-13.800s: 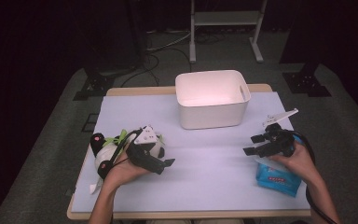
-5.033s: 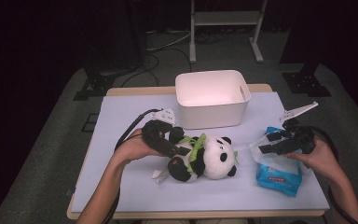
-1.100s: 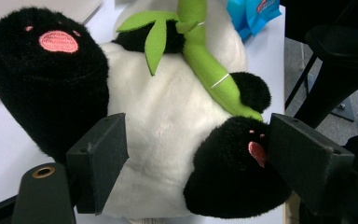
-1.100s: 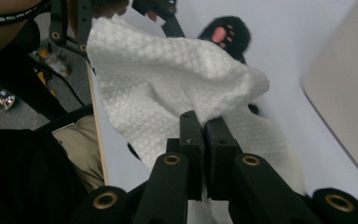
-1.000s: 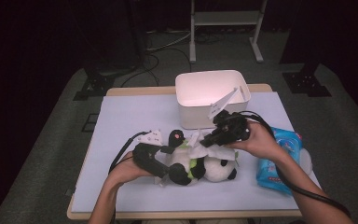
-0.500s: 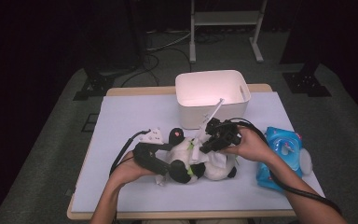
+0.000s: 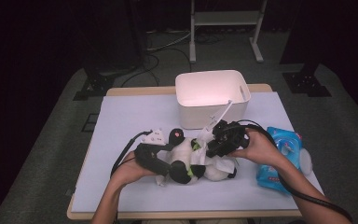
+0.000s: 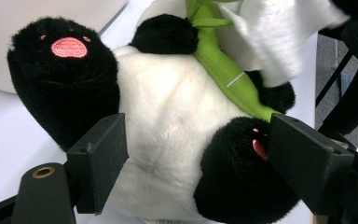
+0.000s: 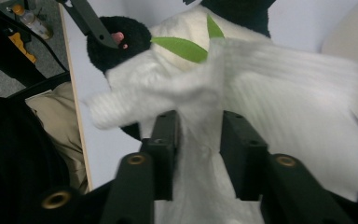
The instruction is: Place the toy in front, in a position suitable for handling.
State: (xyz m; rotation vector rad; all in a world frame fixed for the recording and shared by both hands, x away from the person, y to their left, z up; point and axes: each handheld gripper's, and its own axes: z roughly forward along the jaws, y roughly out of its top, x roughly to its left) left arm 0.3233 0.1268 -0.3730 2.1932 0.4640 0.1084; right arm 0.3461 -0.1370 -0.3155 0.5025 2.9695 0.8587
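The left gripper [image 7: 164, 164] lay low on the table [image 7: 121, 116], its jaws spread wide around the lower body of the plush panda [image 7: 191, 161]. In the left gripper view the panda [image 8: 168, 130] sat between the two black jaws, one at the white belly beside a black leg, the other against a black foot with a pink sole; the pads looked to press into the fur, so the toy was held across its width. A green leaf [image 8: 223, 70] crossed the panda's chest just beyond those jaws.

The right gripper [image 7: 214, 145] hovered just above the panda's upper body, opposite the left gripper, in the person's right hand [image 7: 256, 149]. Its jaws had just been opening, and stood partly apart with a white wipe [image 9: 261, 93] between them. In the right gripper view the wipe [image 9: 200, 140] ran down through the gap and spread out ahead of the jaws over the panda [image 9: 121, 37]; whether the pads were pinching it could not be told for sure, as the cloth was blurred.

A white bin [image 7: 212, 95] stood just beyond the right gripper, and a blue wipe pack [image 7: 279, 158] lay behind the right hand.
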